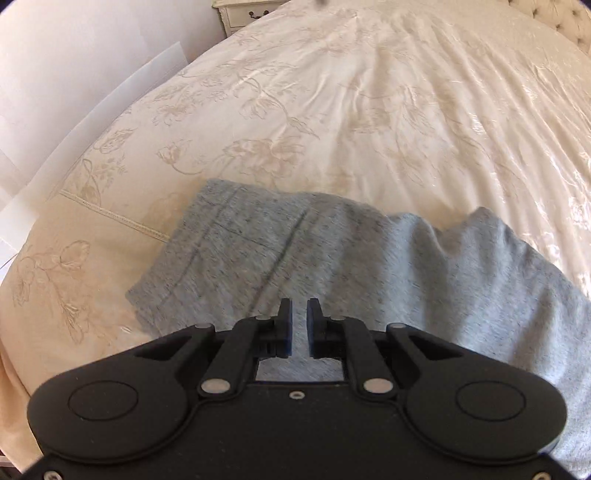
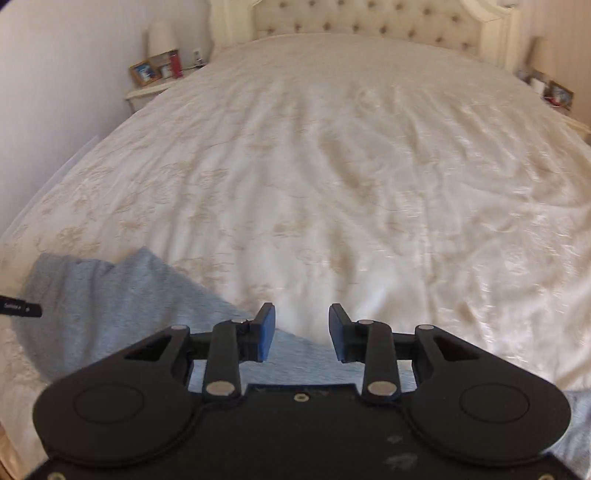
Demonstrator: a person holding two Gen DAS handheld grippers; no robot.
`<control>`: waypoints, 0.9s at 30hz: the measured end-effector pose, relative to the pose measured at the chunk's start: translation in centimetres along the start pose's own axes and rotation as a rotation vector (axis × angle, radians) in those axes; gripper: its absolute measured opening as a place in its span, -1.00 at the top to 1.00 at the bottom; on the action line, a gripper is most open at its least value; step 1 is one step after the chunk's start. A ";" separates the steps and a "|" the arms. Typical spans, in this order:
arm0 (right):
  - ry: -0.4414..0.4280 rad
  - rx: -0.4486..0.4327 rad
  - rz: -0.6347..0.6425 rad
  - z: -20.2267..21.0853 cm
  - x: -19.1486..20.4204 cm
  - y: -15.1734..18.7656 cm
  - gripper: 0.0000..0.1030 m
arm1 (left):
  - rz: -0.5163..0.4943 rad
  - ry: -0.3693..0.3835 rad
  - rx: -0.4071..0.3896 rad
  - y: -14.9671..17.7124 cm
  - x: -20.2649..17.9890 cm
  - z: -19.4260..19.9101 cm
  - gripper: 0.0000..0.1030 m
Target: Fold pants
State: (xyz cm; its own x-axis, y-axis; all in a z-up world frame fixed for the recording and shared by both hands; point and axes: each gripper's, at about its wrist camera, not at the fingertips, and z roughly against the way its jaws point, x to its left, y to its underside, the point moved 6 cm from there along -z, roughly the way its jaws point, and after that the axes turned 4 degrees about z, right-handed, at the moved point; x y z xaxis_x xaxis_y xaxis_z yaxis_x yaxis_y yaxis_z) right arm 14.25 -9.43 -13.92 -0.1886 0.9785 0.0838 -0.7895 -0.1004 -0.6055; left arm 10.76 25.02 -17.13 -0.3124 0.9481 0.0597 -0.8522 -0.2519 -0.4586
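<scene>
Grey pants [image 1: 332, 258] lie spread across the near end of a cream floral bedspread [image 1: 369, 110]. My left gripper [image 1: 299, 314] hovers over the middle of the pants, its jaws a narrow gap apart and empty. In the right wrist view the pants [image 2: 110, 302] lie at the lower left and run under the gripper body. My right gripper [image 2: 302, 321] is open and empty above the pants' right edge, where the grey cloth meets the bedspread [image 2: 332, 184].
A tufted headboard [image 2: 369, 22] stands at the far end of the bed. A nightstand [image 2: 155, 85] with a lamp and picture frames is at the far left, another [image 2: 554, 96] at the far right. The bed's left edge [image 1: 48, 192] drops off near the wall.
</scene>
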 end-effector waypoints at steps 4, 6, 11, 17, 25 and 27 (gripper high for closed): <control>-0.058 0.030 0.054 -4.0 5.5 -3.1 0.33 | -0.003 0.004 0.108 0.9 2.8 -4.1 0.69; -0.085 0.055 0.099 -6.2 8.1 -4.5 0.33 | -0.010 0.025 0.174 2.7 3.5 -5.8 0.68; -0.156 0.159 0.149 -12.3 13.2 -6.5 0.33 | -0.045 0.058 0.132 3.8 3.5 -5.3 0.69; -0.141 0.232 0.168 -18.0 15.8 -8.0 0.32 | -0.045 0.106 0.142 3.6 3.7 -5.7 0.69; -0.252 0.287 0.197 -16.3 17.1 -7.0 0.91 | -0.048 0.141 0.144 3.3 4.1 -5.9 0.69; -0.246 0.226 0.254 -13.2 18.0 -6.2 0.91 | -0.041 0.144 0.145 3.4 4.4 -5.7 0.69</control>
State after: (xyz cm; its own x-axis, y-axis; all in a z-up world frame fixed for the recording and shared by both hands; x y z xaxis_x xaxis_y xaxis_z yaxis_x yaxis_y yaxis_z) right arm 23.49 11.19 -19.10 -0.5062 0.8479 0.1573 -0.8030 -0.3968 -0.4447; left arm 8.88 29.40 -23.54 -0.2218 0.9735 -0.0565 -0.9177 -0.2279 -0.3255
